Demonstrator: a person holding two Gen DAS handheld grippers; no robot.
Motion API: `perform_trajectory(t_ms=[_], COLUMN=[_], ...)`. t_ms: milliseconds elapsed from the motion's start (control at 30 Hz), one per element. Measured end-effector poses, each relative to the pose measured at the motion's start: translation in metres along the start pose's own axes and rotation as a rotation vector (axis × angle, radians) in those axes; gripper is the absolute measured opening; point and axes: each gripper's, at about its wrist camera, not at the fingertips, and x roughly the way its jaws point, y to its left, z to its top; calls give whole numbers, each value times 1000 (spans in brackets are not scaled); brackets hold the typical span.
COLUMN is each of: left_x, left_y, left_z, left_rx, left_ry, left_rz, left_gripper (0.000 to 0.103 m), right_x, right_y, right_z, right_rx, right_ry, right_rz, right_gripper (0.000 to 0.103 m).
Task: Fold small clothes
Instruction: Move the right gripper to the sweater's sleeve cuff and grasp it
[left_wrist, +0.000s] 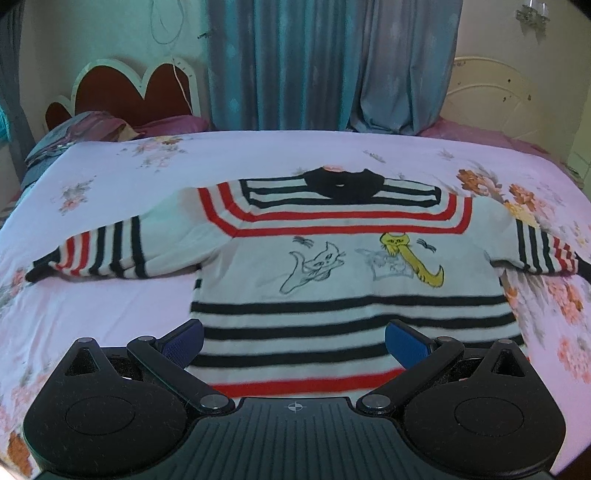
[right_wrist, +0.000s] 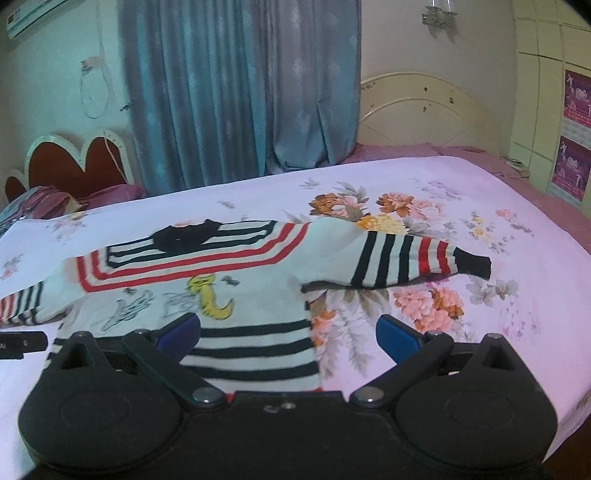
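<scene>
A small white sweater (left_wrist: 332, 266) with black and red stripes, a black collar and cat drawings lies flat and face up on the bed, sleeves spread to both sides. My left gripper (left_wrist: 293, 341) is open and empty, just above the sweater's hem near its middle. In the right wrist view the sweater (right_wrist: 236, 295) lies left of centre, with its right sleeve (right_wrist: 399, 262) stretched out to the right. My right gripper (right_wrist: 288, 334) is open and empty, over the sweater's lower right corner. Part of the left gripper (right_wrist: 22, 343) shows at the left edge.
The bed is covered by a pink floral sheet (left_wrist: 110, 302). A red heart-shaped headboard (left_wrist: 129, 88) and pillows (left_wrist: 85, 129) stand at the back left. Blue curtains (left_wrist: 314, 62) hang behind. A cream metal bed frame (right_wrist: 424, 110) is at the back right.
</scene>
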Motion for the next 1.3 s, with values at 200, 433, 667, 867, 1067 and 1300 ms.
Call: perform_trajectory(t_ms=[200, 433, 667, 867, 1067, 1300], left_x=[41, 89, 132, 158, 175, 182], left_y=[-21, -50, -75, -84, -82, -74], left_z=[19, 35, 48, 57, 62, 65], left_rx=[-4, 12, 22, 0, -18, -6], left_ry=[21, 53, 85, 96, 112, 99], left_rz=[20, 32, 30, 3, -2, 11], left_gripper=[103, 103, 103, 103, 103, 103], right_x=[43, 98, 146, 183, 217, 249], right_y=[-31, -76, -123, -164, -205, -236], right_z=[14, 26, 35, 41, 41, 37], right_rx=[30, 86, 160, 255, 399, 520], right_ry=[27, 69, 107, 143, 178, 204], right_rz=[-17, -73, -134, -167, -186, -198], right_gripper=[93, 82, 79, 79, 73, 46])
